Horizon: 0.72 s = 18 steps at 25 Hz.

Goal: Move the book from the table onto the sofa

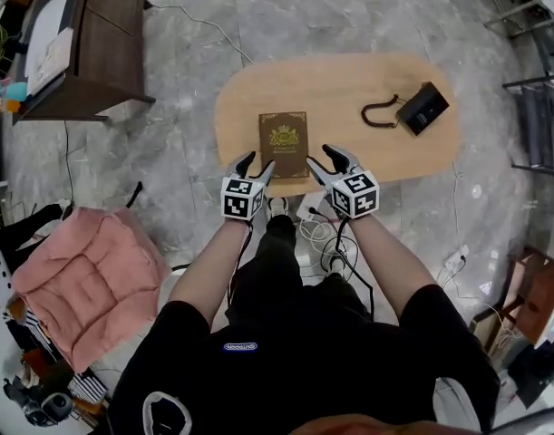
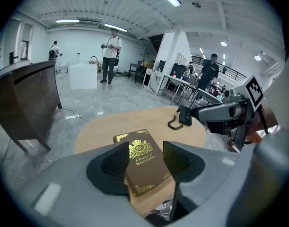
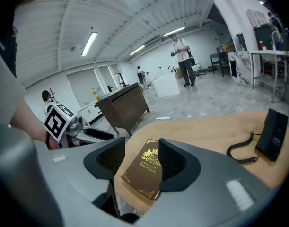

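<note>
Left gripper (image 1: 257, 163) with jaws apart at the 7 o'clock corner of the brown book (image 1: 284, 143), right gripper (image 1: 322, 159) with jaws apart at its 5 o'clock corner, book flat on oval wooden table (image 1: 349, 84) near its 6 o'clock edge, pink cushioned seat (image 1: 86, 275) at 8 o'clock.

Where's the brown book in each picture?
Head view: the book, centre, at the table's near edge.
Left gripper view: the book, low centre, framed by the jaws.
Right gripper view: the book, low centre, framed by the jaws.
Shared landmark: the black box farther along the table.
</note>
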{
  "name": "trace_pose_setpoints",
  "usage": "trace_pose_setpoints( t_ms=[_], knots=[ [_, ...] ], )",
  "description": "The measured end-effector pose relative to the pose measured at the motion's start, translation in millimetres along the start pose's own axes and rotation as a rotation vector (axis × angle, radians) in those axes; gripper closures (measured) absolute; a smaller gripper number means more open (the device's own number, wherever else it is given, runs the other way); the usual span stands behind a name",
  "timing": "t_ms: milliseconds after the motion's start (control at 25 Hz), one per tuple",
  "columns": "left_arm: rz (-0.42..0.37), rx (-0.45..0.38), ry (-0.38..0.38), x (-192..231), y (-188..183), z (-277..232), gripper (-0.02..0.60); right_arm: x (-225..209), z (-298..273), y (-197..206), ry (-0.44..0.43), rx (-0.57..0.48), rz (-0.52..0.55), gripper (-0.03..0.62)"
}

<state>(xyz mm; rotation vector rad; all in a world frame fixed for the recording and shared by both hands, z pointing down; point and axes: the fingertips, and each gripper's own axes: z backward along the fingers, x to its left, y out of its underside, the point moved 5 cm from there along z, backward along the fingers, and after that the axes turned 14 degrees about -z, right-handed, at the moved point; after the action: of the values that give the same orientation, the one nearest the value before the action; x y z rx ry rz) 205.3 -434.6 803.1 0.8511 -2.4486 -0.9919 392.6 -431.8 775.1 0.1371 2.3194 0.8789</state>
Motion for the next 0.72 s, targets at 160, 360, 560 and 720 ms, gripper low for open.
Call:
trace_pose_setpoints(
  t_ms=[160,360,560,720],
  knots=[
    [0.016,0.052,0.041,14.0,24.8,-31.7,0.356,-24.3,-33.3,17.7,0.029,0.052,-0.005,0.342],
    [0.074,0.117,0.088,30.7,51.7,-71.7,0.356,-62.5,-69.3,44.0,0.084,0.127,-0.084,0.336],
    [0.145,0.176,0.123,44.5,77.0,-100.0,0.351,-86.0,-99.6,71.9,0.105,0.205,-0.165,0.332],
    [0.196,0.206,0.161,51.7,90.8,-116.6,0.35,-95.8,-123.0,83.8,0.118,0.251,-0.172,0.327]
  ],
)
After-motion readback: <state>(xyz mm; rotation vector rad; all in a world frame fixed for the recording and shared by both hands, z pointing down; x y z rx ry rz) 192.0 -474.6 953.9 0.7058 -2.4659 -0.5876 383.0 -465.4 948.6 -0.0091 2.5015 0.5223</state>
